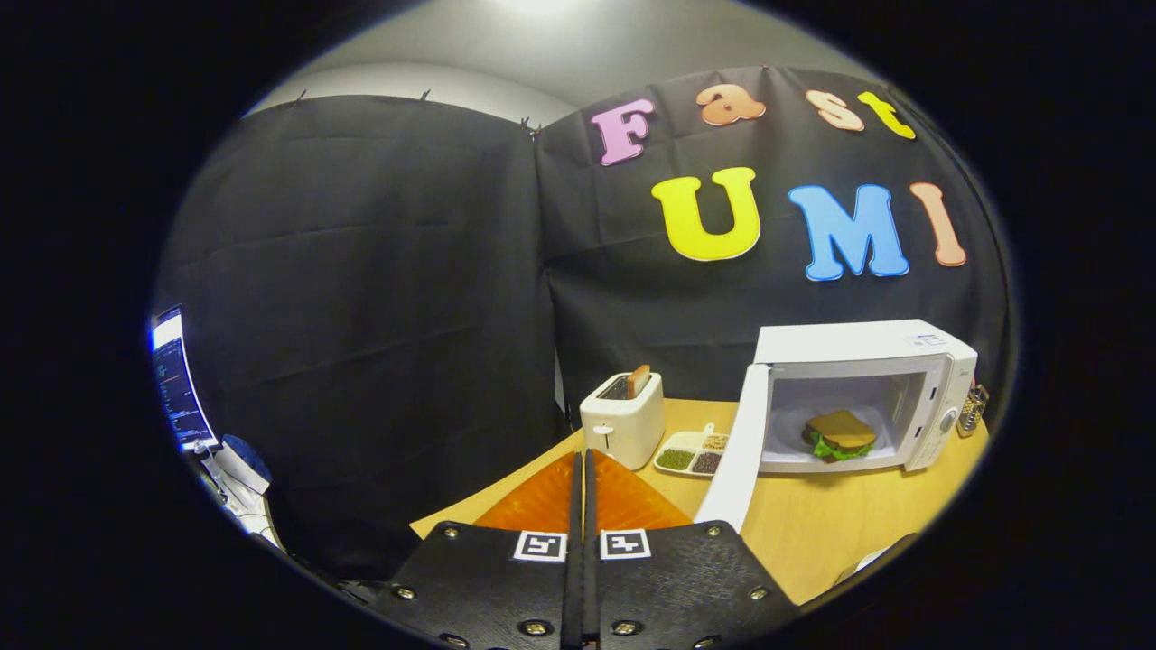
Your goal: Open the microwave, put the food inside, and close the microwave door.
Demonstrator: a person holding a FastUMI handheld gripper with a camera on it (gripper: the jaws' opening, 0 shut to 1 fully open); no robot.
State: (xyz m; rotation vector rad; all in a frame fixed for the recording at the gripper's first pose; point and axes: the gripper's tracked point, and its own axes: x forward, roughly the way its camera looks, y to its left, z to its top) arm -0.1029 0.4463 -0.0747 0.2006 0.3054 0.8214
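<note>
A white microwave (867, 361) stands on the wooden table (813, 533), beyond my fingers and to their right. Its door (736, 451) hangs wide open, swung toward me. Inside the cavity lies a sandwich (840, 435) with brown bread and green lettuce. My gripper (583, 469) is shut, its two fingers pressed together with nothing between them. The fingers point at the table's near left part, well apart from the microwave and a little left of the door's free edge.
A white toaster (621, 420) with a slice in its slot stands just beyond the fingertips. A divided tray (694, 454) of grains lies between toaster and microwave door. A metal grater (972, 409) stands right of the microwave. A monitor (176, 379) sits off the table, far left.
</note>
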